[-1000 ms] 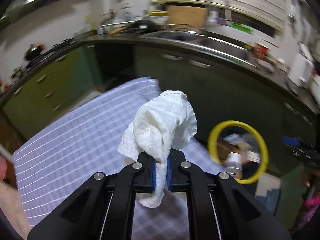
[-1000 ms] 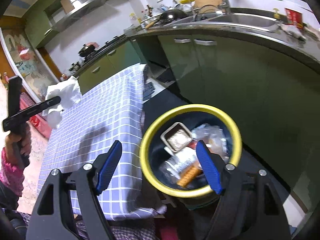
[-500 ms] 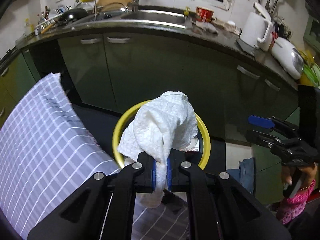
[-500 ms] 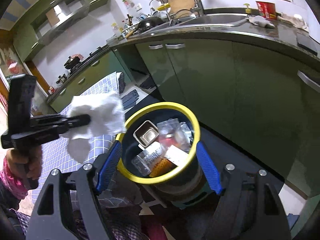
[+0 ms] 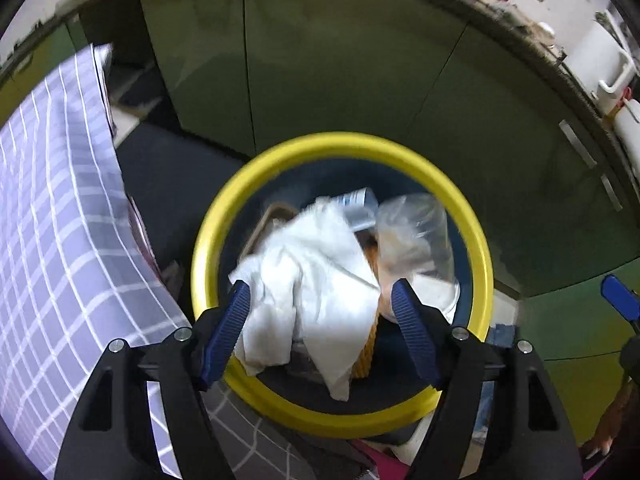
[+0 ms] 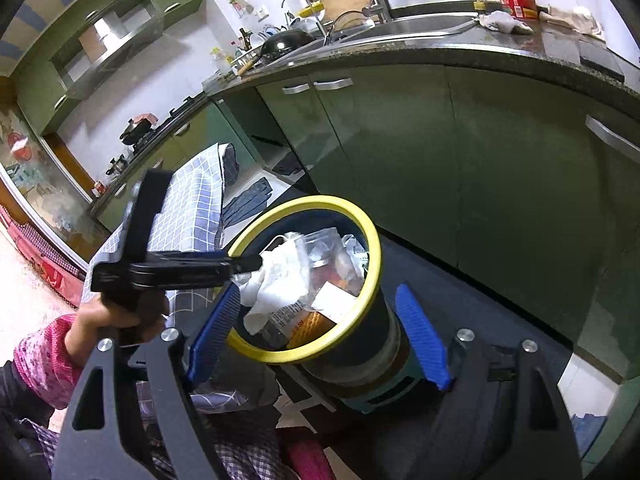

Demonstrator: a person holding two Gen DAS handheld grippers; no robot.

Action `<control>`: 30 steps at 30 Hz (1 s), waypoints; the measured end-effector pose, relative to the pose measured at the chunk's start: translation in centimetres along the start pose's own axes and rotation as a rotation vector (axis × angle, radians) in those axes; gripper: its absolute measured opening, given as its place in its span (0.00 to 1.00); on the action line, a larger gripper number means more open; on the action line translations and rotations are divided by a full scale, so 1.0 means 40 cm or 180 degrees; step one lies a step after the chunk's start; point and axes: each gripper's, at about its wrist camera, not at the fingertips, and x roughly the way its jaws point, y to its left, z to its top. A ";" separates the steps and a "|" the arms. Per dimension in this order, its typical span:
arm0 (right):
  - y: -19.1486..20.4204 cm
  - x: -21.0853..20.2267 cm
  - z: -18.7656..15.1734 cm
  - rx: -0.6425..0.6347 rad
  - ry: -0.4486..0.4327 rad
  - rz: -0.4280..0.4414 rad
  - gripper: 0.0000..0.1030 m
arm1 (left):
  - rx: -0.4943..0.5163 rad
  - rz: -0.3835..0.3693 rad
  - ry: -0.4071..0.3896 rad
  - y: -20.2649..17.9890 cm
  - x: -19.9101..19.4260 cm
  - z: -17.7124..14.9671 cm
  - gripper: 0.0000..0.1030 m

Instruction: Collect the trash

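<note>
Left wrist steep above bin; right oblique (both share, blurry).

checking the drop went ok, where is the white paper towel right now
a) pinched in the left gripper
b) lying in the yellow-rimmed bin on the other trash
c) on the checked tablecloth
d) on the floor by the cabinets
b: the white paper towel lies inside the yellow-rimmed bin on the other trash, and the left gripper has just opened, its pads clear of it.

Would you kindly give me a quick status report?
Left tongs just opened, right tongs open, empty. Paper towel over yellow-rimmed bin, released. Nothing blocking.
</note>
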 end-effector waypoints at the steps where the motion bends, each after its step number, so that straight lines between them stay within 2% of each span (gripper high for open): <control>1: 0.006 -0.001 0.000 -0.0017 0.0000 0.0003 0.74 | -0.0008 -0.0019 -0.0017 0.000 -0.008 -0.008 0.70; 3: 0.020 -0.003 -0.002 -0.0062 0.0001 -0.0004 0.74 | 0.0036 -0.0038 -0.0162 -0.002 -0.047 -0.029 0.70; 5: 0.038 -0.005 0.000 -0.0107 -0.0007 -0.0003 0.75 | 0.0173 0.0032 -0.0548 -0.003 -0.137 -0.073 0.76; 6: 0.054 -0.006 -0.002 -0.0150 -0.0012 0.0011 0.76 | 0.0207 0.0074 -0.0693 0.000 -0.172 -0.092 0.84; 7: 0.066 -0.008 -0.003 -0.0188 -0.0014 0.0019 0.78 | 0.0248 0.0166 -0.0919 0.010 -0.230 -0.126 0.89; 9: 0.108 -0.008 -0.009 -0.0307 -0.0030 0.0022 0.80 | 0.0281 0.0364 -0.1244 0.036 -0.322 -0.189 0.95; 10: 0.145 -0.008 -0.013 -0.0422 -0.0050 0.0023 0.82 | 0.0276 0.0493 -0.1407 0.054 -0.375 -0.231 0.95; 12: 0.196 -0.008 -0.019 -0.0589 -0.0084 0.0033 0.86 | 0.0217 0.0689 -0.1590 0.091 -0.451 -0.289 0.95; 13: 0.237 -0.007 -0.024 -0.0712 -0.0112 0.0039 0.89 | 0.0117 0.0833 -0.1680 0.125 -0.499 -0.343 0.95; 15: 0.298 -0.007 -0.032 -0.0892 -0.0161 0.0040 0.93 | -0.0079 0.0989 -0.1764 0.184 -0.561 -0.419 0.95; 22: 0.508 -0.020 -0.071 -0.1363 -0.0366 0.0126 0.93 | -0.0839 0.1459 -0.1888 0.404 -0.709 -0.659 0.95; 27: 0.593 -0.046 -0.096 -0.1527 -0.0523 0.0020 0.93 | -0.1193 0.1575 -0.2082 0.491 -0.789 -0.806 0.95; 30: 0.606 -0.060 -0.107 -0.1541 -0.0580 -0.0054 0.93 | -0.1249 0.1618 -0.2189 0.507 -0.812 -0.845 0.95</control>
